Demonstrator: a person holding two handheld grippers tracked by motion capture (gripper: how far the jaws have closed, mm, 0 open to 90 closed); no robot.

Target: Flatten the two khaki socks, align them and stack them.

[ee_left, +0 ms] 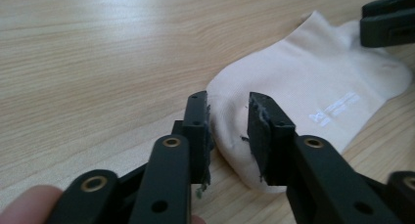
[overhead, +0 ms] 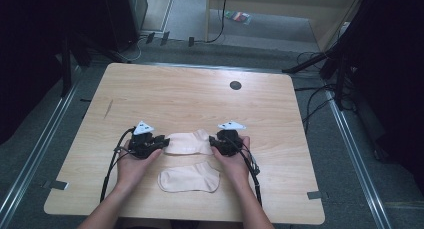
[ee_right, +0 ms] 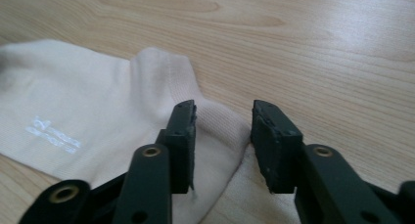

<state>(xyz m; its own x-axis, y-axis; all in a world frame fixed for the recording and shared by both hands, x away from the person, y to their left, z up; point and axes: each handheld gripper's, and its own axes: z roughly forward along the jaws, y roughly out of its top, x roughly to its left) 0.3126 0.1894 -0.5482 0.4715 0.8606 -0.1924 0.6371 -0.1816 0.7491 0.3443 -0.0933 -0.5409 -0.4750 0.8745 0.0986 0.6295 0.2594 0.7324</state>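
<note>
While both sets of jaws stand parted over the far sock [overhead: 187,143], its ends are to be pinched; it is judged soft, light, limp.

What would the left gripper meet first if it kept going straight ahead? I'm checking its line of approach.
The left gripper, open, would probably meet the far sock's rounded end straight away: the fabric already lies between its jaws.
</note>
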